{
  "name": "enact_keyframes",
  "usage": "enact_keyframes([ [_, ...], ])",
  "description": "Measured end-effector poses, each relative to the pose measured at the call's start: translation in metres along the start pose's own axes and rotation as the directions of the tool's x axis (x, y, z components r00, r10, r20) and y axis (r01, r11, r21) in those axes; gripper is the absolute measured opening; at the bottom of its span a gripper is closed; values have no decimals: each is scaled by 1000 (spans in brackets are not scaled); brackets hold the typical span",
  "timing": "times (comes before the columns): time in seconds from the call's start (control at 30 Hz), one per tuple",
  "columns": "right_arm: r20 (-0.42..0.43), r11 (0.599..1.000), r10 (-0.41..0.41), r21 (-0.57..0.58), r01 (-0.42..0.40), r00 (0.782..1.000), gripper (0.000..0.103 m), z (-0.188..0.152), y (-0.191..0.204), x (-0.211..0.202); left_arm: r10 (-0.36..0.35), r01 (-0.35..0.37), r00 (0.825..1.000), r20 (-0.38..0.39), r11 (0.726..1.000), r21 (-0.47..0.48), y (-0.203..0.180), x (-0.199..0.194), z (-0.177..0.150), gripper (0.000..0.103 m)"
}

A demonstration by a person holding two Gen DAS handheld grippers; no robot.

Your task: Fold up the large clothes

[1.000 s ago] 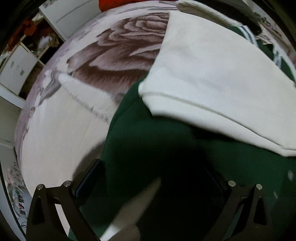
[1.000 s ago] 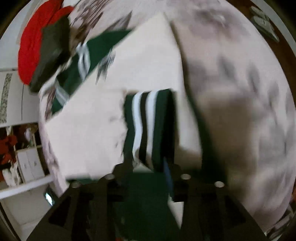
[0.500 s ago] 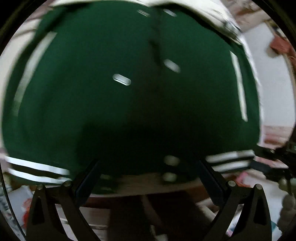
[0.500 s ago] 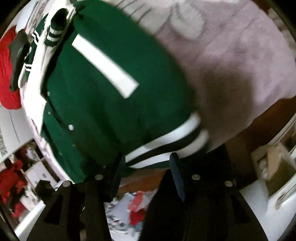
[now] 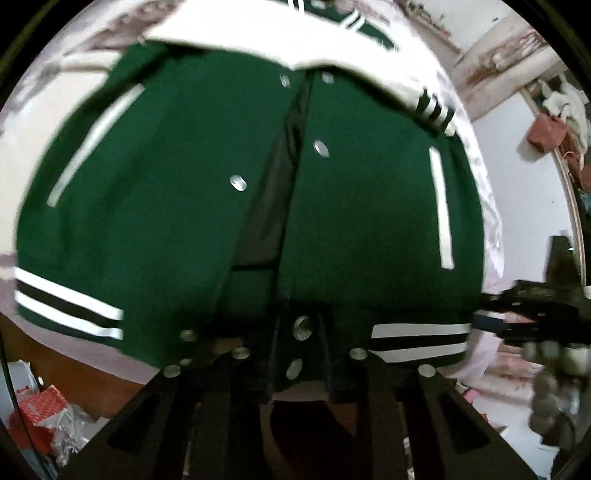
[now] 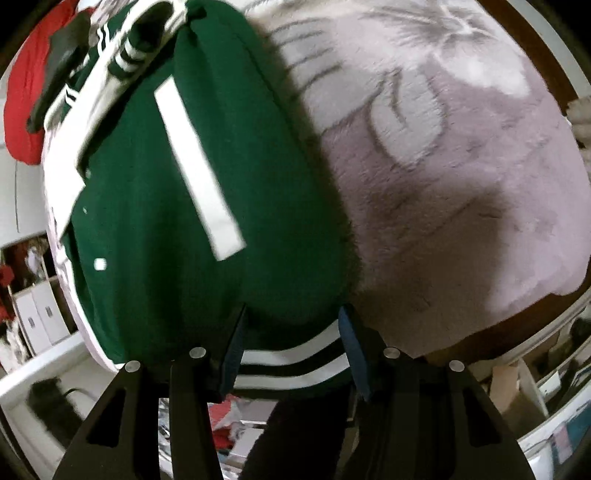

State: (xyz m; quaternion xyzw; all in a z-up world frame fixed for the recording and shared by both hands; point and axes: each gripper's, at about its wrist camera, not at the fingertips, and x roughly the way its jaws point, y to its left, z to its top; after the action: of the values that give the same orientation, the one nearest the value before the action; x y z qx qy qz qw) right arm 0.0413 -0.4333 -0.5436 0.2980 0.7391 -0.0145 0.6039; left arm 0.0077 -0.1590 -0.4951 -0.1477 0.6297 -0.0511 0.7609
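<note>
Two grippers meet the bottom hem of a green jacket point(image 5: 177, 206) that lies spread on a bed with a pale floral blanket point(image 6: 461, 177). The jacket lies front up, its placket slightly parted so the dark lining shows, with silver snaps point(image 5: 320, 148) down the middle and a white pocket strip on each front panel. White sleeves point(image 5: 258, 33) with green-and-white striped cuffs are laid across the chest at the far end.

The left gripper point(image 5: 300, 354) sits at the middle of the striped hem point(image 5: 419, 341), right at the placket. Its jaws stand narrow, with a strip of hem carrying two snaps pinched between them.

The right gripper point(image 6: 291, 354) is at the hem near the jacket's side edge, where green fabric meets the blanket. Its jaws are set wider, and the striped band runs straight across the gap from one blue-padded finger point(image 6: 232, 354) to the other; it appears to hold the band, though the actual contact is hard to make out.

A red garment point(image 6: 22, 92) lies at the far end of the bed beyond the jacket's collar. Below the bed edge, cluttered floor and white cabinets point(image 6: 37, 317) show.
</note>
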Motion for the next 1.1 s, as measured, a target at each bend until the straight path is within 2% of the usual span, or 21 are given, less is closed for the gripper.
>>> enact_keyframes([
  [0.07,-20,1000,10,-11,-10,1000,52,0,2,11,8,-8,1000,3,1000,16,7,-1,7,15],
  [0.17,-33,999,-13,-37,12,999,52,3,11,21,36,-35,999,-26,999,26,26,29,6,16],
  [0.23,-49,999,-30,-44,28,998,53,5,15,23,40,-39,997,-67,999,30,40,56,8,16],
  [0.3,-66,999,-24,-35,21,998,53,7,16,18,19,-20,994,-110,1000,-6,41,66,18,17],
  [0.4,-65,1000,17,-10,-17,998,53,11,18,-7,33,-37,987,-156,999,-22,33,58,33,21],
  [0.47,-50,999,32,3,-32,998,53,14,18,-30,95,-96,988,-123,995,-8,28,38,42,23],
  [0.5,-36,999,37,10,-37,999,53,17,21,-43,102,-102,991,-91,995,-1,27,29,44,26],
  [0.57,1,999,38,12,-38,999,54,26,27,-69,129,-129,992,9,992,7,26,5,53,51],
  [0.6,23,999,43,9,-43,999,58,33,31,-81,139,-140,989,53,990,2,26,-4,61,78],
  [0.63,50,999,54,2,-54,997,59,45,35,-92,159,-159,979,125,987,-10,26,-13,70,89],
  [0.7,74,997,66,-32,-64,995,59,76,48,-99,224,-225,946,233,974,-24,29,-18,86,89],
  [0.8,67,995,47,-93,-41,997,59,137,67,-82,347,-354,903,252,935,-19,38,-6,108,89],
  [0.87,29,992,46,-117,-43,998,59,171,76,-56,386,-390,895,223,920,-31,38,12,110,89],
  [0.9,5,988,39,-149,-38,999,48,187,82,-41,397,-398,894,207,917,-41,37,19,109,89],
  [0.97,2,984,-74,-165,73,997,9,203,76,-23,417,-413,897,147,909,-59,31,42,104,89],
  [1.03,-15,991,-69,-118,67,997,11,212,45,-15,433,-428,898,79,901,-72,29,56,95,89],
  [1.1,-44,993,-9,-121,4,999,14,220,23,-13,478,-476,879,-3,875,-83,28,85,87,89],
])
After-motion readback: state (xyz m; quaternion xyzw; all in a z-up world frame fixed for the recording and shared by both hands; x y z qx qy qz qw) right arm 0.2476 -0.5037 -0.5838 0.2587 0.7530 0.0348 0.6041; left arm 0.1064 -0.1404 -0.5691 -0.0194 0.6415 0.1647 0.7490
